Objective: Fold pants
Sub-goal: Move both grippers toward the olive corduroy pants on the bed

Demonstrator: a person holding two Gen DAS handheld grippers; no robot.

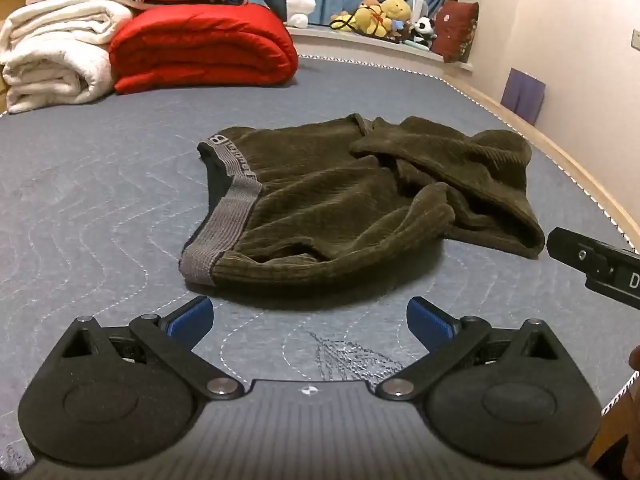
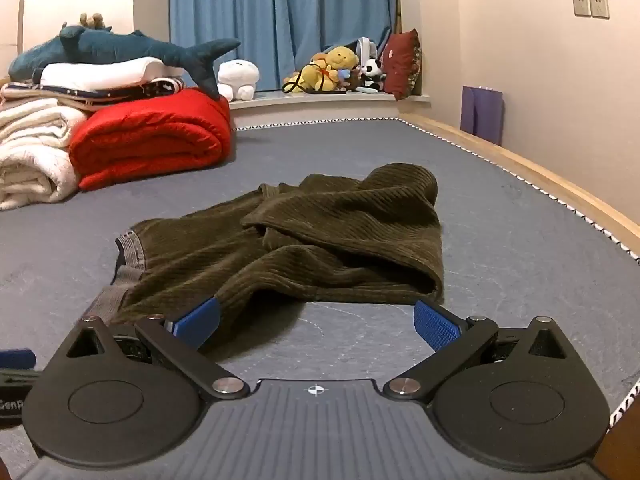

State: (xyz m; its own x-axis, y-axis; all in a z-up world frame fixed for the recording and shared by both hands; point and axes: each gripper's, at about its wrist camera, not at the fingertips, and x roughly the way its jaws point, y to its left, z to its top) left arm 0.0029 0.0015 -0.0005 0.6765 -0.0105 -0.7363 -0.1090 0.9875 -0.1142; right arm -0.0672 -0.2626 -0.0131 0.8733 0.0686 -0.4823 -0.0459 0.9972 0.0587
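Observation:
Dark olive corduroy pants point(image 1: 352, 204) with a grey waistband point(image 1: 224, 216) lie crumpled on the grey quilted mattress point(image 1: 92, 208), waistband to the left, legs bunched to the right. My left gripper point(image 1: 310, 322) is open and empty, just short of the pants' near edge. My right gripper point(image 2: 316, 322) is open and empty, with its left fingertip point(image 2: 198, 322) next to the near fold of the pants point(image 2: 320, 228). The right gripper's body also shows at the right edge of the left wrist view point(image 1: 600, 268).
A red folded quilt point(image 1: 204, 48) and white blankets point(image 1: 52, 60) are stacked at the mattress's far left, with a plush shark point(image 2: 120, 48) on top. Soft toys point(image 2: 336, 68) sit on the window ledge before blue curtains. A wooden bed edge point(image 2: 560, 192) and wall run along the right.

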